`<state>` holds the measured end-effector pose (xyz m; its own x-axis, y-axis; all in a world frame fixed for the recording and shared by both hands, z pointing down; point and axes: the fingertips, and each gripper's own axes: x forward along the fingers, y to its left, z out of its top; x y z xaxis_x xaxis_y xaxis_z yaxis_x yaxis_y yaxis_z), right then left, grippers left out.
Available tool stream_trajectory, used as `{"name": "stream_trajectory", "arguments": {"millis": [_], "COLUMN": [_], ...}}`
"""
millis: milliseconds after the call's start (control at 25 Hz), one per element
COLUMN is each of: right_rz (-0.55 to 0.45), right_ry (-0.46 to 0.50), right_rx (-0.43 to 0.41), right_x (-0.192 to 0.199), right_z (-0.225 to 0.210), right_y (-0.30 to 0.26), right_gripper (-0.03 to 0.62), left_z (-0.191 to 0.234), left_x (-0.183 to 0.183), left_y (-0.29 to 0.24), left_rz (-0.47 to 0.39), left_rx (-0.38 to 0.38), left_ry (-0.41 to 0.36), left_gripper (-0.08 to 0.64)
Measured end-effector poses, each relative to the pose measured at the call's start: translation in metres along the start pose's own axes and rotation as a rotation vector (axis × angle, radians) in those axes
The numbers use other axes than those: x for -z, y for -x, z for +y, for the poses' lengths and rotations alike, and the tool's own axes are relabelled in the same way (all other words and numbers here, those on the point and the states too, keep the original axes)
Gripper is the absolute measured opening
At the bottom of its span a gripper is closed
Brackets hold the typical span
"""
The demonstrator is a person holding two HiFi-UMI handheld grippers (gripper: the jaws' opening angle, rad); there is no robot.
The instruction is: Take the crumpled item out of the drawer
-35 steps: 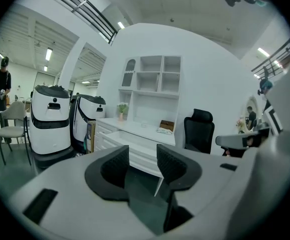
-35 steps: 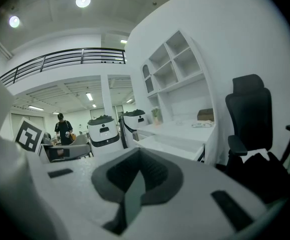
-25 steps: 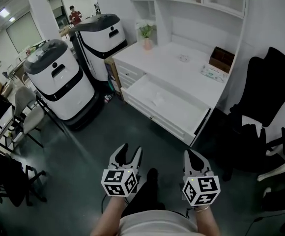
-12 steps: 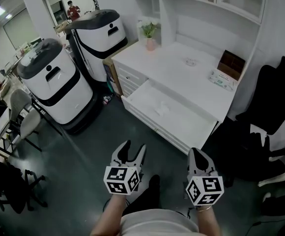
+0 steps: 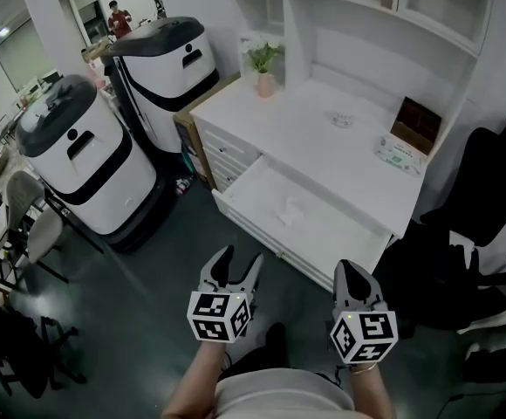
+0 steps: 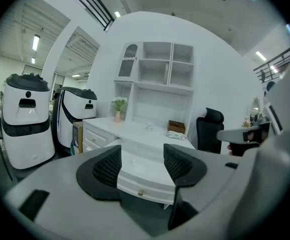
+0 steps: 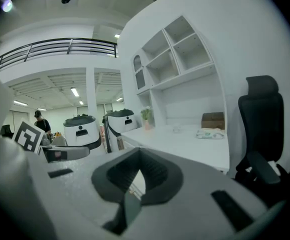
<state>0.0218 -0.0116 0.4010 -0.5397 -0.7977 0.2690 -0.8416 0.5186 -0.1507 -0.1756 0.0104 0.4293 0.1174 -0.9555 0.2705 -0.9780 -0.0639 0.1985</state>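
A small crumpled white item [image 5: 290, 209] lies inside the open white drawer [image 5: 262, 236] of the white desk [image 5: 323, 138]. Both grippers hover over the dark floor, short of the drawer's front and apart from it. My left gripper [image 5: 238, 258] is open with nothing between its pads, and its jaws have just been opening. In the left gripper view the left gripper [image 6: 142, 160] frames the drawer front [image 6: 146, 183]. My right gripper [image 5: 347, 269] is shut and empty. In the right gripper view its pads [image 7: 157, 170] meet at the tips.
Two white-and-black machines [image 5: 74, 160] [image 5: 161, 64] stand left of the desk. On the desktop are a potted plant [image 5: 263, 59], a small dish [image 5: 340, 118], a tissue pack [image 5: 399, 153] and a brown box [image 5: 414, 122]. A black office chair [image 5: 488, 199] stands at the right.
Both grippers and the head view have moved closer to the desk, so the drawer sits nearer to them. The left jaws stand a little wider.
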Motion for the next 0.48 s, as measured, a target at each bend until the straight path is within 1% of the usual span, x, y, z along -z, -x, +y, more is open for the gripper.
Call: {"name": "stream_trajectory", "arguments": {"millis": [200,480], "right_rz": [-0.009,-0.005], "right_ry": [0.004,0.005], "right_rx": [0.022,0.034], "right_x": [-0.01,-0.017], "right_z": [-0.001,-0.001], "right_y": [-0.023,-0.042], "right_gripper": [0.002,0.002], "left_z": [0.013,0.022], "left_x": [-0.006,-0.009], "left_y": [-0.026,-0.049], "left_rz": [0.01,0.038], "left_rx": [0.018,0.036], "left_ry": [-0.01,-0.011], "left_gripper": [0.253,0.268]}}
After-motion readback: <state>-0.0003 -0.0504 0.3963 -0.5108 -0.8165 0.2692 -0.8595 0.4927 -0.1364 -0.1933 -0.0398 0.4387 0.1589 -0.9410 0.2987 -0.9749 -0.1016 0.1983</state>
